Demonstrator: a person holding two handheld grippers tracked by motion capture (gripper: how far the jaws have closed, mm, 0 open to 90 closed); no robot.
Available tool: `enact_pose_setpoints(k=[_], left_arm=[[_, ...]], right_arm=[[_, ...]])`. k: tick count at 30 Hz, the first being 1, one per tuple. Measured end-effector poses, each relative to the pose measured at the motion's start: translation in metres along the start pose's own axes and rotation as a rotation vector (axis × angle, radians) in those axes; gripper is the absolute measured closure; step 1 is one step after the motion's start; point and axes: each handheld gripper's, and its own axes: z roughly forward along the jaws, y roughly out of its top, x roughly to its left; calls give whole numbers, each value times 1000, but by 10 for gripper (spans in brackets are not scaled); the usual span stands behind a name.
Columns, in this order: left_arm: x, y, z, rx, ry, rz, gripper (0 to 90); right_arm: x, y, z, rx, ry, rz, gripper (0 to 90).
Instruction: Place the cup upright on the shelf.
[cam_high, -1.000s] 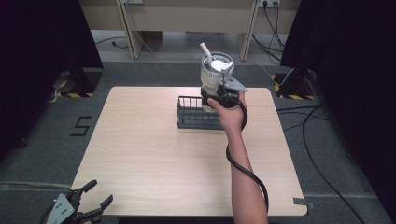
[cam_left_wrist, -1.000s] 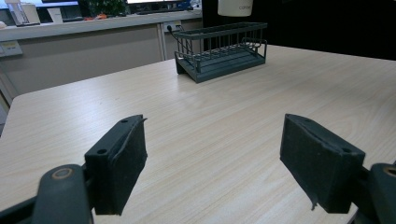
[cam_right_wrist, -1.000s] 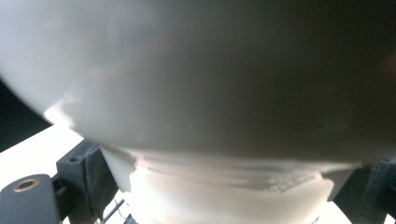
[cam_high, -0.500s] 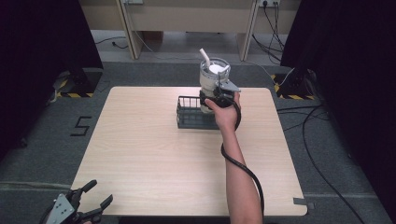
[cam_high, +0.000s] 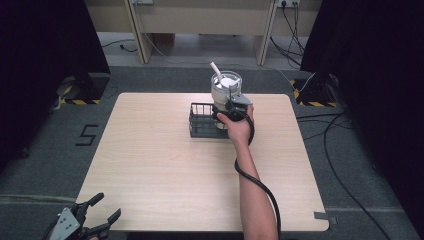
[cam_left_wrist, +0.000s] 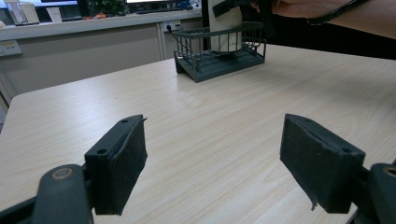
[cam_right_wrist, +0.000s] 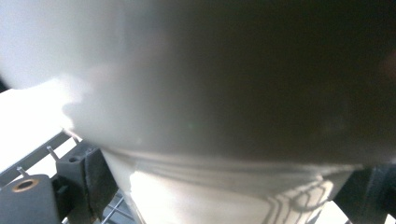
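Note:
A white cup (cam_high: 224, 86) with a pale straw (cam_high: 215, 68) stands upright inside the right end of a dark wire basket (cam_high: 201, 125) at the table's far middle. My right gripper (cam_high: 230, 106) is shut on the cup from the near side. In the right gripper view the blurred cup (cam_right_wrist: 201, 107) looms close, with a black pad (cam_right_wrist: 91, 179) against its left side. My left gripper (cam_high: 106, 206) hangs open beyond the table's near left corner. Its pads (cam_left_wrist: 122, 161) are spread wide and hold nothing. The basket (cam_left_wrist: 219, 63) and cup (cam_left_wrist: 225, 29) lie far ahead of it.
The light wooden table (cam_high: 160, 175) carries nothing else besides the basket. The person's forearm (cam_high: 250, 185) and the gripper's black cable (cam_high: 260, 187) cross the table's right half. Loose cables lie on the floor (cam_high: 345, 145) at the right.
The right gripper has brought the cup down and slightly left, into the basket. The left gripper has stayed where it was.

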Motion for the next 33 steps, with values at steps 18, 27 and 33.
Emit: enact_pose_setpoints(k=[18, 27, 33], left_arm=[[-1, 0, 0, 0, -1, 5, 221], [-1, 0, 0, -1, -1, 7, 221], [-1, 0, 0, 0, -2, 10, 221]], right_arm=[[1, -18, 5, -36, -31, 43, 12], [4, -18, -2, -85, -56, 6, 17], [7, -16, -9, -96, -70, 9, 28]])
